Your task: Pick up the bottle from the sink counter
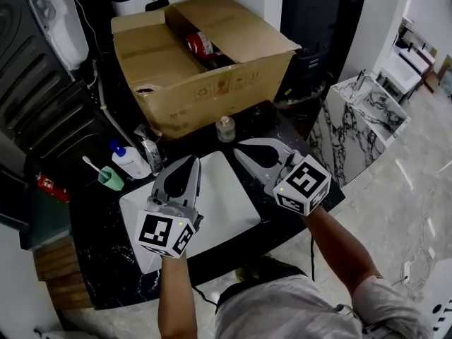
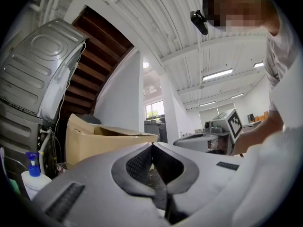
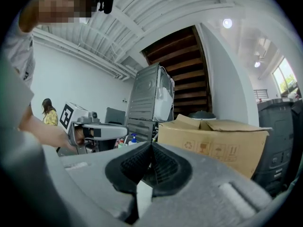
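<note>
Head view shows the bottle (image 1: pixel 129 162) standing near the worktop's (image 1: pixel 106 260) left edge, just beside the tap (image 1: pixel 151 154). The left gripper (image 1: pixel 191 162) and right gripper (image 1: pixel 244 149) hover over the sink (image 1: pixel 233 210), both pressed together and empty. Reaching in unspread would likely topple the bottle against the cup (image 1: pixel 109 178).

head view looks steeply down on the counter (image 1: pixel 106 260) while both gripper views face the cardboard box (image 3: pixel 213 141).

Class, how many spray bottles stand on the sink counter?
1: the white plastic spray bottle with a blue top, left of the white rectangular sink. Others may hide behind the brown cardboard box.
</note>
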The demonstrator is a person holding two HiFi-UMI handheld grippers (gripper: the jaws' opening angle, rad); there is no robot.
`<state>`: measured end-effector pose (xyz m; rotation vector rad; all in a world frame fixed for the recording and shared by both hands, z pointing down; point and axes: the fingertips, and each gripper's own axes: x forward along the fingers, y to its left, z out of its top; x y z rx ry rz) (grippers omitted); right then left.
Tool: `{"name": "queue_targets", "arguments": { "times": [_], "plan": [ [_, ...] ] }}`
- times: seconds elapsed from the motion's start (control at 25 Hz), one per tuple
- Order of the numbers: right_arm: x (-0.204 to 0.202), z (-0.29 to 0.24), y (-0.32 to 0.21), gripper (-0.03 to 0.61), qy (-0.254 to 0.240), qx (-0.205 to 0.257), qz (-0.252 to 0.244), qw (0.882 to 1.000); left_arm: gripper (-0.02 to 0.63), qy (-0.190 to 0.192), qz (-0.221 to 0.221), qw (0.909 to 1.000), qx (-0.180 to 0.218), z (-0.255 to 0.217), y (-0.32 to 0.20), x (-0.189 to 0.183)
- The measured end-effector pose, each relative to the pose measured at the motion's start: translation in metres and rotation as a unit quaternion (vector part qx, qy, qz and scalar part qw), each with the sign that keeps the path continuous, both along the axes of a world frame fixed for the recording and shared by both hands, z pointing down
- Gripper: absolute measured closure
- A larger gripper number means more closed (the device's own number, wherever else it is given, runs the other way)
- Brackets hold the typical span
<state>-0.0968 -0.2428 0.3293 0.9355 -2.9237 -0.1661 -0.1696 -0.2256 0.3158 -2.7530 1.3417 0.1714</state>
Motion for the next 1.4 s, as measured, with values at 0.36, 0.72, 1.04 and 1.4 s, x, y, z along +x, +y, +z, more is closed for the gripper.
{"name": "queue_targets", "arguments": {
  "times": [0.36,0.72,1.04,1.4],
  "plan": [
    [0.005,0.028,-0.062,0.553,0.022,-0.020,0.018,0.999,0.612,0.000,-0.031,0.9994,-0.018,0.016,-0.049,-0.003],
    [0.017,0.061,-0.116,0.426,0.040,-0.049,0.022,0.998,0.612,-0.007,-0.050,0.9984,-0.024,0.033,-0.088,0.018],
    [0.005,0.103,-0.149,0.310,0.071,-0.091,0.035,0.993,0.612,-0.015,-0.038,0.9984,-0.039,0.055,-0.109,0.013],
    [-0.009,0.151,-0.184,0.250,0.112,-0.138,0.059,0.982,0.612,-0.013,-0.028,0.9979,-0.056,0.077,-0.121,0.006]
  ]
}}
